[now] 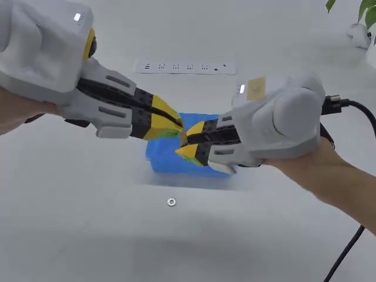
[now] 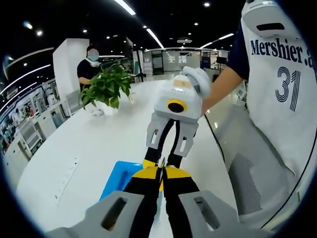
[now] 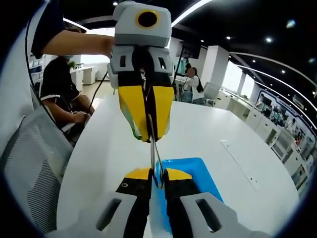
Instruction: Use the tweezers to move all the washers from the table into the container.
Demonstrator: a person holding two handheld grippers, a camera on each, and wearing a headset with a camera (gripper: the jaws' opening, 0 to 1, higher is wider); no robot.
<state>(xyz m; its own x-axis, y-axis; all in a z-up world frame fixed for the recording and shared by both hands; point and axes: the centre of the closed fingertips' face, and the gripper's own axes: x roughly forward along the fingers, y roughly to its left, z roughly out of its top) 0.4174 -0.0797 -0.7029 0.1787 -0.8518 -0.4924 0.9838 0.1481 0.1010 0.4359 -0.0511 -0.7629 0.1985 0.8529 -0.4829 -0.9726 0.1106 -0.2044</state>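
The white table (image 1: 88,229) is stretching wide on every side, and its far rounded edge is showing in the left gripper view, past a green plant (image 2: 106,87). A blue container (image 1: 160,165) is sitting in the middle of the table. A white power strip (image 1: 185,67) is lying well behind it. A black cable (image 1: 351,249) is hanging down on the right. There is lots of bare table in front of the container.

The left gripper (image 1: 178,125) is reaching in from the upper left, and the right gripper (image 1: 184,143) is reaching in from the right. Their yellow tips are meeting nose to nose, just above the container. Both pairs of jaws are squeezed almost flat together. The thin metal tweezers (image 3: 154,158) are running between them. One end is pinched in the right gripper's jaws and the other end is tucked into the left gripper's tips.

One small washer (image 1: 171,202) is lying flat on the table, in front of the container and apart from it. It is below the gripper tips and well clear of the tweezers.

The head view is showing the washer and the power strip. The right gripper view is showing the tweezers most clearly, as two thin legs over the blue container. The left gripper view is showing just a little dark tip of them, and a person in a white shirt (image 2: 282,94) with the number 31.
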